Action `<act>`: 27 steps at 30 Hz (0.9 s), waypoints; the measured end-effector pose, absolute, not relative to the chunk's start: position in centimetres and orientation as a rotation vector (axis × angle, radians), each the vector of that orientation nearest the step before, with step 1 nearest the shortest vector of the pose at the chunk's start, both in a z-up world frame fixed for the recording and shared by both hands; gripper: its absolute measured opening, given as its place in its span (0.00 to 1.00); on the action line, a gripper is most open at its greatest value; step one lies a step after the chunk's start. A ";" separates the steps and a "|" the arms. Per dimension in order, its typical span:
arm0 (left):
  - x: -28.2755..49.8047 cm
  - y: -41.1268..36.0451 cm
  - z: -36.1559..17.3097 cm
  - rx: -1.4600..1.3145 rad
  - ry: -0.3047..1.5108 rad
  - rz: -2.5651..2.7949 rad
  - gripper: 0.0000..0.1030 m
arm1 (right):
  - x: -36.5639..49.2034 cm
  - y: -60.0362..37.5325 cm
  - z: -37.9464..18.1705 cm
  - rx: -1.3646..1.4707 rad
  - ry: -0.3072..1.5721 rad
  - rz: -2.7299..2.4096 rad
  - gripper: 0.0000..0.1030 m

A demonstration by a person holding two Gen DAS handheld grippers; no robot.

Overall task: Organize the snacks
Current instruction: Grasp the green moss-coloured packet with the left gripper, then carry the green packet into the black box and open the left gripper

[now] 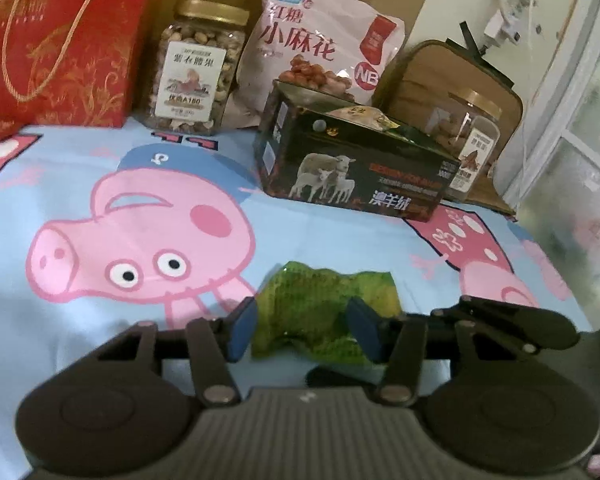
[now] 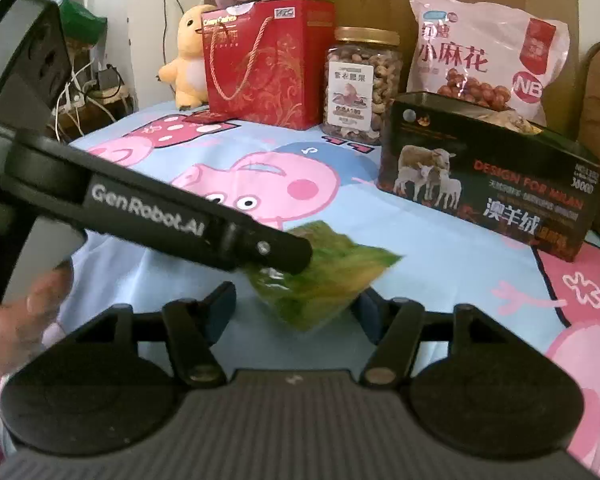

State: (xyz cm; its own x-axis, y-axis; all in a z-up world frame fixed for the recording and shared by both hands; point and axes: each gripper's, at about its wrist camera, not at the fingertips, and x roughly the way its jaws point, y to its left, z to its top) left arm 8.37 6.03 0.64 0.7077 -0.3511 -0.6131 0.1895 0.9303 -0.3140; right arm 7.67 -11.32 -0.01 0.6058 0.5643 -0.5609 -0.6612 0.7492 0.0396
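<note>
A green snack packet (image 1: 328, 312) lies on the blue pig-print cloth (image 1: 100, 160). My left gripper (image 1: 304, 328) has its blue pads on either side of the packet, closed on it. The right wrist view shows the same packet (image 2: 324, 280) with the left gripper's arm (image 2: 196, 228) lying across its near left part. My right gripper (image 2: 296, 312) is open, with the packet's lower end between its fingers. A dark open box with sheep pictures (image 1: 352, 160) (image 2: 488, 184) holds some snacks.
At the back stand a red gift bag (image 1: 68, 44) (image 2: 268, 60), a nut jar (image 1: 196, 68) (image 2: 360, 84), a pink snack bag (image 1: 320, 40) (image 2: 484, 52), a second jar (image 1: 468, 144) and a brown case (image 1: 440, 76). Plush toys (image 2: 188, 64) sit back left.
</note>
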 end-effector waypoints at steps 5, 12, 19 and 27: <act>8.2 5.8 0.7 -0.227 0.715 -0.296 0.49 | 7.5 -12.7 0.1 -0.082 0.570 0.753 0.50; 8.6 7.7 0.5 -0.350 0.742 -0.338 0.48 | 8.4 -14.4 0.4 0.057 0.586 0.786 0.51; 9.3 8.5 0.1 -0.518 0.774 -0.431 0.53 | 8.2 -13.7 0.4 0.021 0.571 0.763 0.30; 9.4 9.1 0.1 -0.598 0.775 -0.468 0.67 | 8.1 -14.5 0.5 0.050 0.542 0.762 0.21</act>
State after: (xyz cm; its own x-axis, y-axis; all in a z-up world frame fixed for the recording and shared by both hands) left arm 9.36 9.09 0.11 0.6287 -0.5912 -0.5052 0.1713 0.7389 -0.6516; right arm 8.12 -14.53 0.51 0.5934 0.6682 -0.4487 -0.6433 0.7288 0.2346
